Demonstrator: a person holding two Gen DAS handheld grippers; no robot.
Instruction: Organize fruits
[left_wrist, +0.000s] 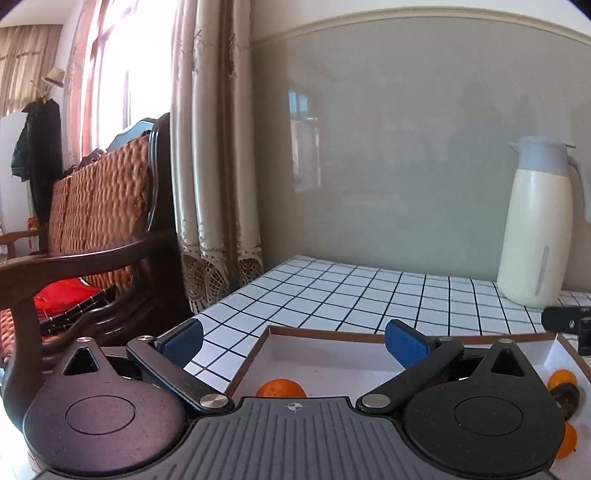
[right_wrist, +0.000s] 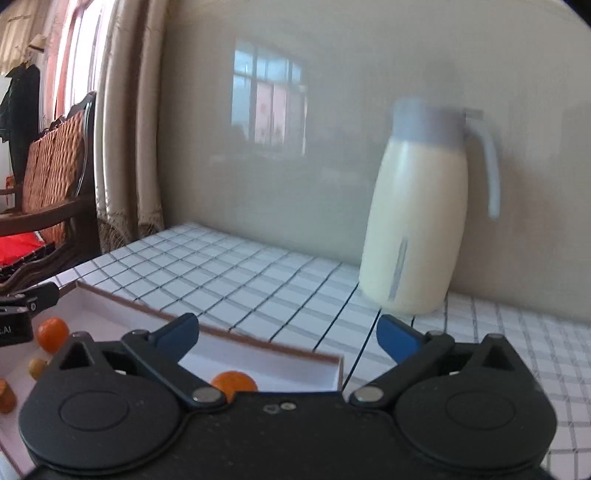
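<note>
**Both grippers spread wide above the fruit tray**

The left gripper (left_wrist: 293, 338) hangs over the near-left part of a shallow white tray (left_wrist: 325, 334) with a brown rim. Its blue-padded fingers (left_wrist: 404, 345) stand far apart and hold nothing. One finger sits outside the tray's left corner, over the checked tablecloth (left_wrist: 351, 291); the other is above the tray floor. An orange (left_wrist: 281, 387) lies in the tray just past the gripper body, between the two fingers but below them and not touched. At the right side of the tray, partly hidden by the gripper, sit two more small oranges (left_wrist: 561, 378) and a dark round fruit (left_wrist: 569, 400) whose kind I cannot tell.

The right gripper (right_wrist: 286, 338) is also wide open and empty. This view is blurred. Its left finger (right_wrist: 177, 336) is over the tray's (right_wrist: 258, 343) far-right corner, its right finger over the tablecloth (right_wrist: 258, 273) beyond the rim. A small orange (right_wrist: 233, 384) lies in that corner, close to the gripper body. Farther left in the tray are another orange (right_wrist: 53, 334), a small yellowish fruit (right_wrist: 37, 367) and a brownish piece at the picture's edge.

A cream jug (right_wrist: 417, 221) with a grey-blue lid and handle stands upright on the cloth against the wall, well apart from the tray. A wicker-backed wooden chair (left_wrist: 99, 218) and curtains (left_wrist: 210, 147) are on the left.
</note>
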